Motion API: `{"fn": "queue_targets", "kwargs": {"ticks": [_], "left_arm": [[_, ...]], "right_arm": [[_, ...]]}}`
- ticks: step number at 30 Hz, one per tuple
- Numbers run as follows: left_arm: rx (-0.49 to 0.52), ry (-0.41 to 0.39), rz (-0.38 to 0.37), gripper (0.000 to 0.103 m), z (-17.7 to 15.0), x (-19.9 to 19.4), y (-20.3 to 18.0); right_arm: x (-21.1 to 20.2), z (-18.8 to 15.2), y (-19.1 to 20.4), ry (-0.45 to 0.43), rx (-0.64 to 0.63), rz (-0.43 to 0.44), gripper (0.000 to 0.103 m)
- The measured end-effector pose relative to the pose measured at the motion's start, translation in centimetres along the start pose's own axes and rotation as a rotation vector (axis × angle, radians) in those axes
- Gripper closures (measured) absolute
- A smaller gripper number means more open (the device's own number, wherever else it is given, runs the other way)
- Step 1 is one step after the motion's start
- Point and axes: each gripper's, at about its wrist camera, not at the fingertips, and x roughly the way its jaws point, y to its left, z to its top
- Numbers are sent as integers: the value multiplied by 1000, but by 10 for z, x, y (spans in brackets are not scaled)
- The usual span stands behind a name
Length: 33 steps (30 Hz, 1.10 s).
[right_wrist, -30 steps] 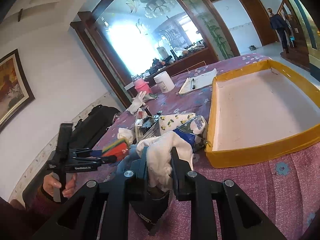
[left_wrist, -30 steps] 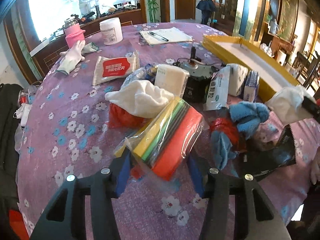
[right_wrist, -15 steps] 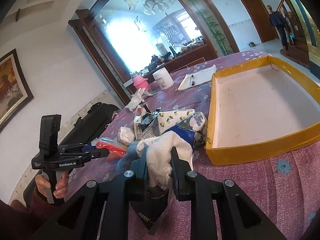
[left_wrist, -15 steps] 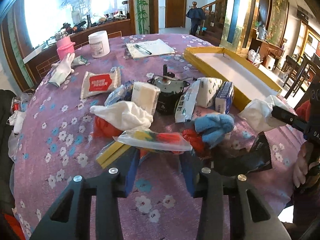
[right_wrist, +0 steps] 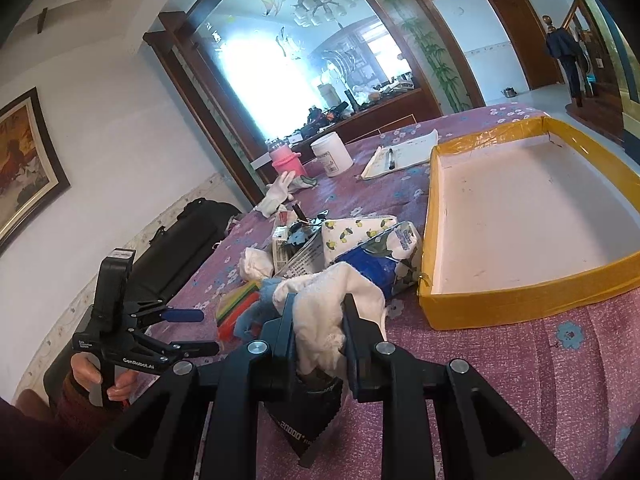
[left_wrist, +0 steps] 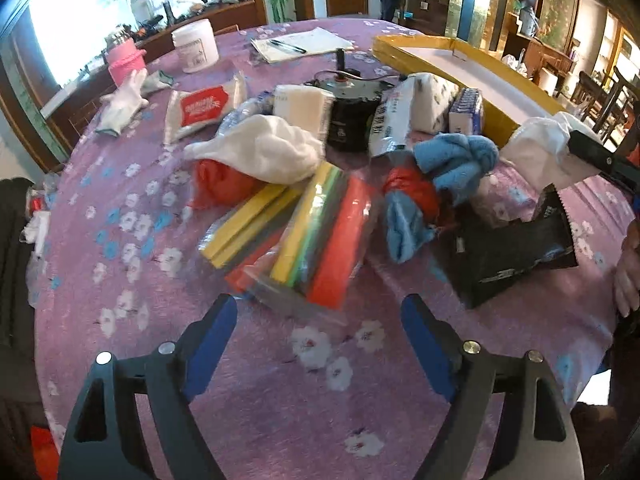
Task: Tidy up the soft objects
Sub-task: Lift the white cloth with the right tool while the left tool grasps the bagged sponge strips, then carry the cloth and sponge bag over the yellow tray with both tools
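A clear bag of coloured sponges [left_wrist: 320, 236] lies on the purple flowered tablecloth, partly on a second sponge pack [left_wrist: 248, 224]. My left gripper [left_wrist: 320, 304] is just in front of it. Its jaws are opening wide, and the blue pads [left_wrist: 212, 332] touch nothing. In the right wrist view the left gripper [right_wrist: 208, 331] hovers beside the sponge bag [right_wrist: 236, 304]. My right gripper [right_wrist: 318, 304] is shut on a white cloth [right_wrist: 320, 312], held above the table near the yellow tray [right_wrist: 520, 304]. Another white cloth [left_wrist: 260, 152], a blue cloth [left_wrist: 456, 156] and a red cloth [left_wrist: 216, 184] lie in the pile.
A black motor [left_wrist: 348, 120], tissue packs [left_wrist: 424, 108] and a black pouch [left_wrist: 512, 248] crowd the pile. Farther back are a white jar [left_wrist: 196, 48], a pink cup [left_wrist: 124, 64], a glove [left_wrist: 120, 104] and a notepad with pen [left_wrist: 296, 44]. A black bag [right_wrist: 188, 236] sits beside the table.
The left gripper held the sponge bag up, then pinched it tighter. Now its jaws have spread, and the bag lies on the table. The right gripper keeps its cloth and has not moved.
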Motion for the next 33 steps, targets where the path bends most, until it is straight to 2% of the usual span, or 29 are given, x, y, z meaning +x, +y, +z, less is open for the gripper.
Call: {"fn": "queue_targets", "kwargs": {"ticks": [5, 9, 10, 11, 12, 14, 18, 21, 26, 30, 33], "left_arm": [[26, -33, 21, 18, 16, 7, -1], [86, -20, 91, 20, 26, 32, -12], [95, -20, 100, 25, 26, 37, -14], [98, -20, 121, 43, 25, 40, -16], [107, -43, 161, 53, 23, 38, -18], [105, -59, 182, 66, 21, 34, -19], [1, -86, 89, 67, 16, 15, -6], [-31, -115, 32, 67, 13, -1, -3], [-28, -173, -55, 67, 18, -25, -16], [-9, -197, -94, 67, 35, -33, -31], [8, -213, -107, 67, 50, -37, -44]], "right_arm": [[2, 0, 2, 4, -5, -1, 82], [1, 0, 1, -1, 0, -7, 82], [2, 0, 2, 0, 1, -11, 81], [1, -1, 1, 2, 1, -12, 81], [2, -1, 2, 5, 0, -13, 81], [2, -1, 1, 5, 1, -14, 81], [1, -1, 1, 2, 2, -12, 81], [1, -1, 1, 4, 0, -9, 81], [3, 0, -1, 19, 15, 8, 81], [-2, 8, -5, 19, 60, 45, 81], [-14, 26, 3, -13, 46, 65, 81]]}}
